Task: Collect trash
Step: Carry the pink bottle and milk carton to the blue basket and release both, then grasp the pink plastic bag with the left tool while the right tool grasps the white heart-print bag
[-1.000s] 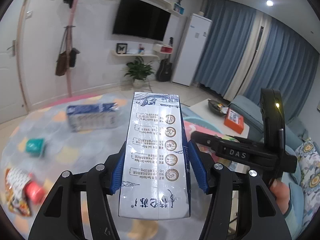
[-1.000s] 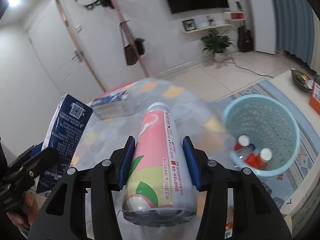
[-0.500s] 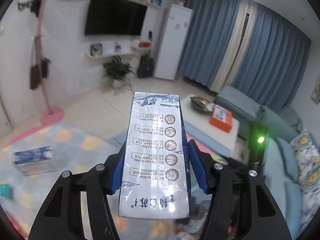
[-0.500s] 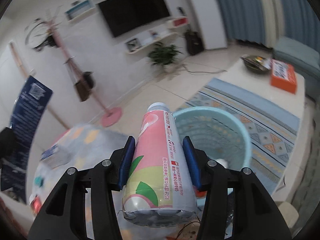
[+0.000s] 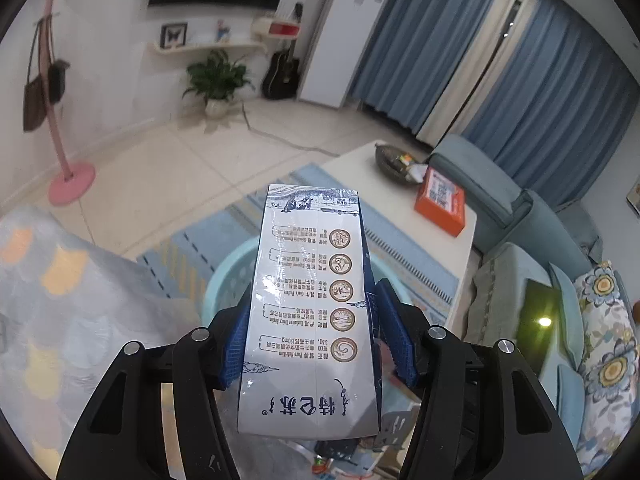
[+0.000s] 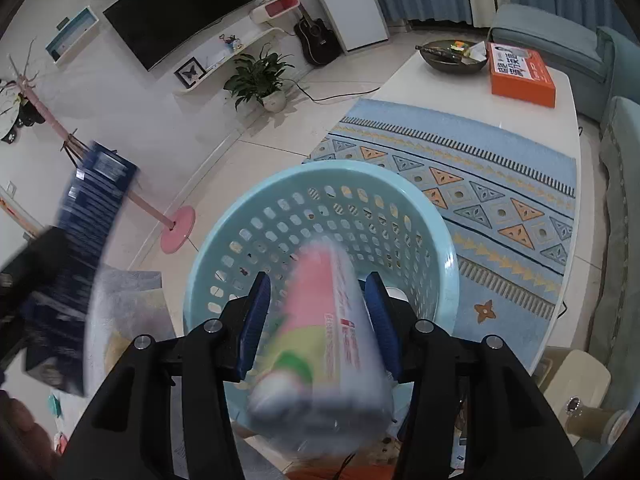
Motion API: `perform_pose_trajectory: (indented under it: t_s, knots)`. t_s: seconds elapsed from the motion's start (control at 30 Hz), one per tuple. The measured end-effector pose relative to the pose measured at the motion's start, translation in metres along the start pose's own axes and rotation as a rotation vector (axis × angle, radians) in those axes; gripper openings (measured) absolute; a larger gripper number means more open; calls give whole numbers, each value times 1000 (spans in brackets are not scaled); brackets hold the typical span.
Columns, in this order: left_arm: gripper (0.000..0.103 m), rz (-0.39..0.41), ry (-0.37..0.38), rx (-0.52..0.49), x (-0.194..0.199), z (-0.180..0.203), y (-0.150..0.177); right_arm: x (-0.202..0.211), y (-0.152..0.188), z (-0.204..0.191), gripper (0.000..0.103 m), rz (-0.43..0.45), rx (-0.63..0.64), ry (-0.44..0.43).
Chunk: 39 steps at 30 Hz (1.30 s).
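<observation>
a: the pink and green drink bottle looks blurry now and sits loose between the blue fingers of the right gripper. a moment ago they squeezed it tight. they look let go now, so i think it is falling.

b: falling where?

a: into the round light blue plastic basket with holes, right under it. half a second back the basket was farther ahead.

b: and the other one?

a: the left gripper is clenched on the tall white and blue milk carton, same as before. it has swung over the basket's edge.

b: is there room?

a: yes, the basket mouth is wide. the white low surface with the orange box is well apart, and the patterned blue rug lies between.
</observation>
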<state>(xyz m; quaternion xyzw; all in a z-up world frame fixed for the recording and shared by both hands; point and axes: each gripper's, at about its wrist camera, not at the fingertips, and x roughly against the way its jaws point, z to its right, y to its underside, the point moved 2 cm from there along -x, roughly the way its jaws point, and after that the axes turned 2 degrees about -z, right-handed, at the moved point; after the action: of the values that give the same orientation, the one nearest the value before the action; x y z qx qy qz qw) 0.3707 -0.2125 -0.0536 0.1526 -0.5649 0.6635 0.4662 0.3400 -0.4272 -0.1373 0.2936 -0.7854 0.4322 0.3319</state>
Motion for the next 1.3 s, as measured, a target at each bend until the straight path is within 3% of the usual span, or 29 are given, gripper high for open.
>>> perform_pose_trajectory:
  t_s: [0.1,0.17,0.27,0.53,0.8,1.13,1.3]
  knots:
    - [58,-30,12,32,-16,-9,1,0,0,0,46,7,9,6]
    - [68,-27,16,48,-20,-13,1,2,-1,-2,46,16,24,15]
    - [75,-25,12,51,-23,-14,4,6,1,-3,46,20,31,17]
    - [77,-35,1,32,-10,-14,12,21,11,-6,46,22,33,-5]
    - [77,77,-23,10,56,-9,22,60,20,-38,47,65,99,-46]
    - [77,270,-53,41,179,-13,63,139,62,-126,57,214,398,-97]
    - [76,250,-55,115,216,-34,90,171,88,-159,58,309,483,-84]
